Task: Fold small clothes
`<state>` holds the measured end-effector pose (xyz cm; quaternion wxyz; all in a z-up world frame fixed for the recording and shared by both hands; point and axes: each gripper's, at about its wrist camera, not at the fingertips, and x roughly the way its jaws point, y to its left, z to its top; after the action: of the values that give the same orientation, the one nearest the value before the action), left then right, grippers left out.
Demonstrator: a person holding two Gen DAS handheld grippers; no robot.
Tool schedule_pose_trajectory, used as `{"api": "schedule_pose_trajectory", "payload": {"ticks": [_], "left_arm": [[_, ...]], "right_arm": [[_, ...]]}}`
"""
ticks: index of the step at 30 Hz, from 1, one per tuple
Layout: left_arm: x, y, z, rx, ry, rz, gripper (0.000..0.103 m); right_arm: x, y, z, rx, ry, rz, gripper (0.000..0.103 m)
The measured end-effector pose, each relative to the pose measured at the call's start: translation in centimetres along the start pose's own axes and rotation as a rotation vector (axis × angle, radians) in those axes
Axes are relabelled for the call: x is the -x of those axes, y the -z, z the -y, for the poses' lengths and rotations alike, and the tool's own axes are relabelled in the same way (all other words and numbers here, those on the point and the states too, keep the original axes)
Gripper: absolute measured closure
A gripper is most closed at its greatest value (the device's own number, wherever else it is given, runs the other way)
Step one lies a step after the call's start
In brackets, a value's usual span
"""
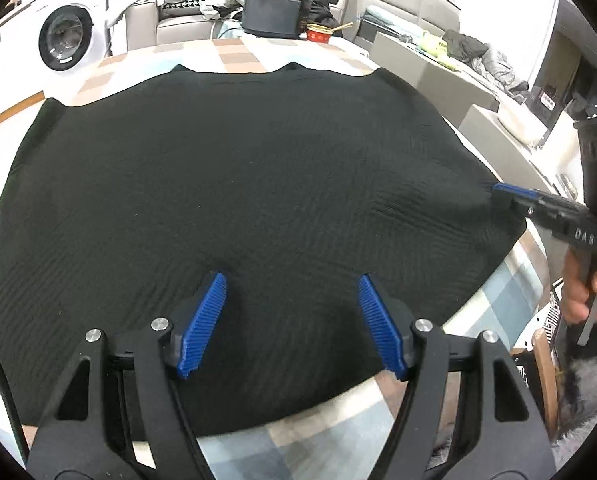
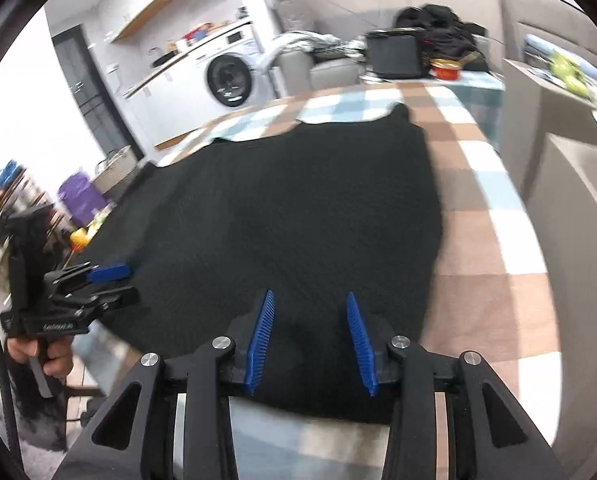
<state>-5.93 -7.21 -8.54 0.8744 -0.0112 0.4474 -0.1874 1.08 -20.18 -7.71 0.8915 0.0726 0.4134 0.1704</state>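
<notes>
A black knit garment (image 1: pixel 234 184) lies spread flat on the checked tablecloth (image 1: pixel 234 56). It also shows in the right wrist view (image 2: pixel 298 208). My left gripper (image 1: pixel 292 284) hovers open over the garment's near edge, nothing between its blue pads. In the right wrist view it (image 2: pixel 118 280) sits at the garment's left edge. My right gripper (image 2: pixel 310 300) is open over the near hem, empty. In the left wrist view it (image 1: pixel 502 190) reaches in at the garment's right edge.
A black box (image 1: pixel 272 14) and a red bowl (image 1: pixel 318 34) stand at the table's far end. A washing machine (image 1: pixel 68 34) is at back left, grey sofas (image 1: pixel 402 4) behind, grey cabinets (image 1: pixel 438 76) to the right. Bare checked cloth (image 2: pixel 482 208) lies right of the garment.
</notes>
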Motion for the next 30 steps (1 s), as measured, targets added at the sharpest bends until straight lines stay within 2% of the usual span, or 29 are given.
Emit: {"api": "schedule_pose_trajectory", "payload": {"ticks": [3,6,9,13,17,18,22,27,30], "left_arm": [[0.3,0.9,-0.9,-0.001,-0.031,-0.005,0.036],[1.6,2.1,-2.5,-0.001,-0.074,0.009,0.036],[3.1,3.2,-5.4,0.050,-0.117,0.018,0.036],[5.4,4.6,-8.9,0.106,-0.101,0.040,0.036],[6.7,5.1,-9.9,0.104,-0.097,0.036,0.036],[6.9,5.0,-9.9,0.106,-0.110,0.039,0.036],[7.6,4.6,-10.2,0.126,-0.143,0.074,0.033],[6.5,2.5,-11.0,0.181,-0.183,0.062,0.033],[5.4,1.1,-11.0,0.174,-0.178,0.069,0.033]], "right_arm": [[-2.0,0.0,-2.1,0.049,-0.027,-0.048,0.061],[-3.6,0.5,-2.8,0.110,0.025,-0.088,0.061],[-3.2,0.9,-2.2,0.125,0.023,-0.088,0.061],[-1.5,2.2,-1.0,0.142,0.035,-0.103,0.061],[0.1,2.9,-0.5,0.155,0.051,-0.117,0.061],[0.6,2.8,-0.6,0.147,0.056,-0.103,0.061],[0.6,1.5,-0.9,0.109,0.082,-0.041,0.047],[-3.4,-1.3,-2.7,0.097,0.069,-0.071,0.047],[-5.9,-2.8,-4.0,0.120,0.048,-0.093,0.047]]}}
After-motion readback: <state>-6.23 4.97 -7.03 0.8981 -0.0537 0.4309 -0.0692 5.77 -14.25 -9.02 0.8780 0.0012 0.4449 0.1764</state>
